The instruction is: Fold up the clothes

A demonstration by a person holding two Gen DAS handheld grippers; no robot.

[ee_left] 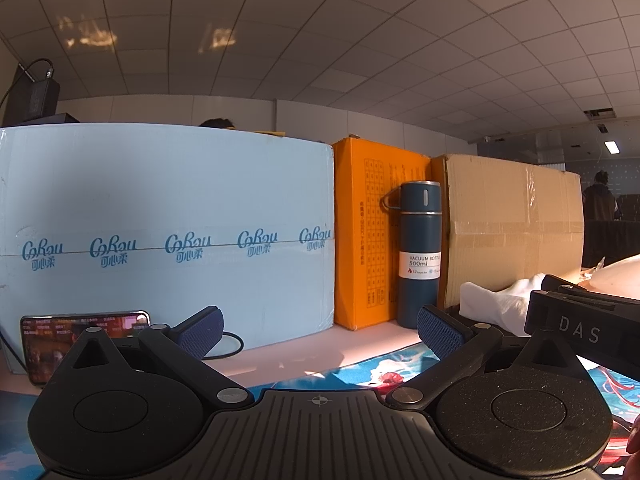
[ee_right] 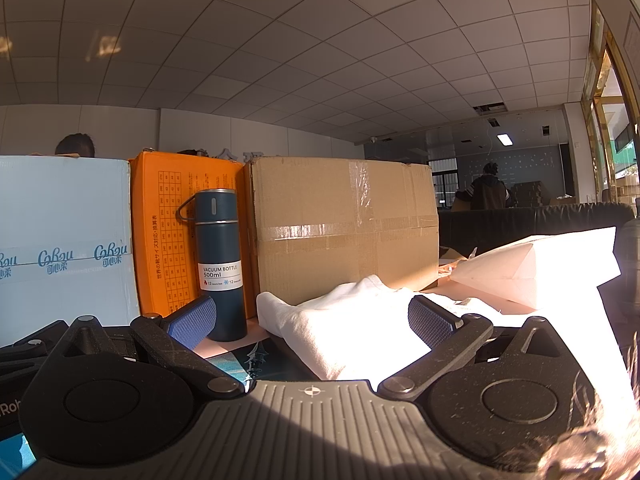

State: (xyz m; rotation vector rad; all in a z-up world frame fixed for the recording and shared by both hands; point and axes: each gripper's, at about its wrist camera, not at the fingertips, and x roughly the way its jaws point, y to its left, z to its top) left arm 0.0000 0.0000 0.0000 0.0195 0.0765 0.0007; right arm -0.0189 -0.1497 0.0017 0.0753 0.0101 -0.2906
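Left end of the table (ee_left: 280, 360): phone (ee_left: 84, 336) propped against a pale blue carton (ee_left: 160, 220). Left gripper (ee_left: 318, 330) low and level, jaws spread wide, nothing between them.

Along the back edge, in order: orange box (ee_right: 160, 232), dark blue vacuum bottle (ee_right: 219, 264) standing upright just in front of it, brown taped carton (ee_right: 344, 232).

Right of the bottle, at the foot of the brown carton: white garment (ee_right: 348, 332), bunched in loose folds, glare washing out its right side. Right gripper (ee_right: 312, 326) level, jaws wide and empty; the cloth lies just ahead, between the fingers in view, untouched as far as I can tell.

Far right: pale paper bag (ee_right: 540, 272) on its side.

Judgement: garment light, soft, limp; will sag and drag, not slip. Best pinched at a hem or corner, one gripper each, then lifted to spread. Near rolled edge by the bottle looks easiest.
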